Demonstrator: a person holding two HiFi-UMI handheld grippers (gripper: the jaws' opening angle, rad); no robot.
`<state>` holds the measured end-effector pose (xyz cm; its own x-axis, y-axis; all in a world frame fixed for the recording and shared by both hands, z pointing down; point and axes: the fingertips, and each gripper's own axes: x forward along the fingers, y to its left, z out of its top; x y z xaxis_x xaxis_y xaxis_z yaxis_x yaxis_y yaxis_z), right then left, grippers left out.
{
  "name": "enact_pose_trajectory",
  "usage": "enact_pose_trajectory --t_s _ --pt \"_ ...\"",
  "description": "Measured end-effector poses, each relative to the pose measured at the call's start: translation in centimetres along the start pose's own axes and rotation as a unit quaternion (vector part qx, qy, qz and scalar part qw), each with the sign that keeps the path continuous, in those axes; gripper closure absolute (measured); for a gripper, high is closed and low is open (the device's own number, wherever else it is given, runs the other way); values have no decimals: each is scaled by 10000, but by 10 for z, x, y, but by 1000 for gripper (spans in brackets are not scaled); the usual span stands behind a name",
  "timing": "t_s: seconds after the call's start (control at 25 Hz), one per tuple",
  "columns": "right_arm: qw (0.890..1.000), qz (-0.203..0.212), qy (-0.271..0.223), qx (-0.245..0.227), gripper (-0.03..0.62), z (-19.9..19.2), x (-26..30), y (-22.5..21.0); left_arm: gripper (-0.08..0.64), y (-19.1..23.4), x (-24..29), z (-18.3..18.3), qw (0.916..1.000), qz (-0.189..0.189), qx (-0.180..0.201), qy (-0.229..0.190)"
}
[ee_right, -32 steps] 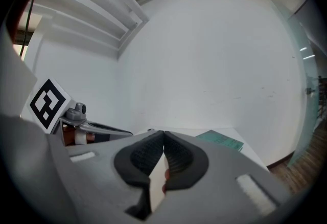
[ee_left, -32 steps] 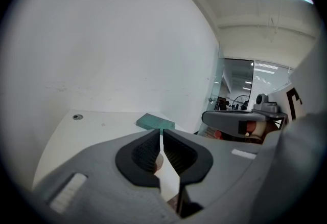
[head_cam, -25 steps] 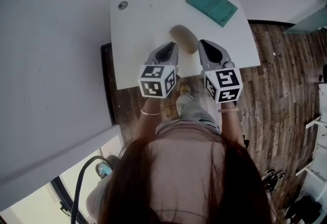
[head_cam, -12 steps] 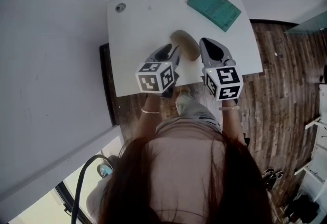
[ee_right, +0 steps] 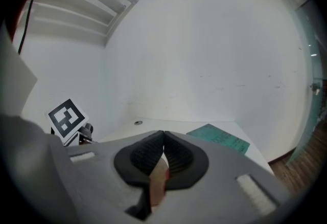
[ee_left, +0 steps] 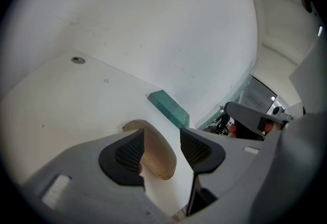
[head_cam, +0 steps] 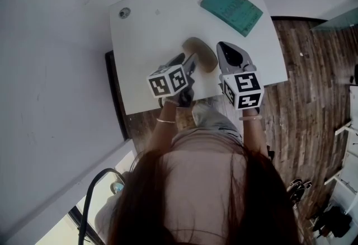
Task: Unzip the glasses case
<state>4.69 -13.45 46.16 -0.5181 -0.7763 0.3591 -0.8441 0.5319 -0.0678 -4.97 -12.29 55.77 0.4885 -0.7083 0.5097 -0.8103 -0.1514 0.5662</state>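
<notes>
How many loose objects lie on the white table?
2. The beige oval glasses case lies near the white table's front edge; the flat teal book lies at its far right corner. Nothing more shows, though something small may be hidden.

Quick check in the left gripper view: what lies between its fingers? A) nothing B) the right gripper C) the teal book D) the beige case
D: the case shows in the gap of the left gripper, whose fingers are opening; the book lies farther back on the table.
</notes>
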Motion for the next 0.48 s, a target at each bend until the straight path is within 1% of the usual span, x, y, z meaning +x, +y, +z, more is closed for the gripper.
enact_pose_trajectory --t_s 0.12,0.16,0.24,0.4,0.48 --pt "10000 -38 71 37 591 -3 7 -8 313 6 17 -10 9992 -55 -342 197" --pt "9999 -49 90 48 591 -5 9 -10 311 9 21 -12 9988 -42 -433 236" --pt "9999 -67 129 67 591 -7 14 -14 301 15 30 -16 9978 0 -591 313" --pt "9997 -114 191 134 591 -10 21 -23 251 24 46 -29 9943 61 -883 588" --pt "9996 -126 203 175 591 -12 25 -28 239 29 54 -34 9924 99 -1017 687"
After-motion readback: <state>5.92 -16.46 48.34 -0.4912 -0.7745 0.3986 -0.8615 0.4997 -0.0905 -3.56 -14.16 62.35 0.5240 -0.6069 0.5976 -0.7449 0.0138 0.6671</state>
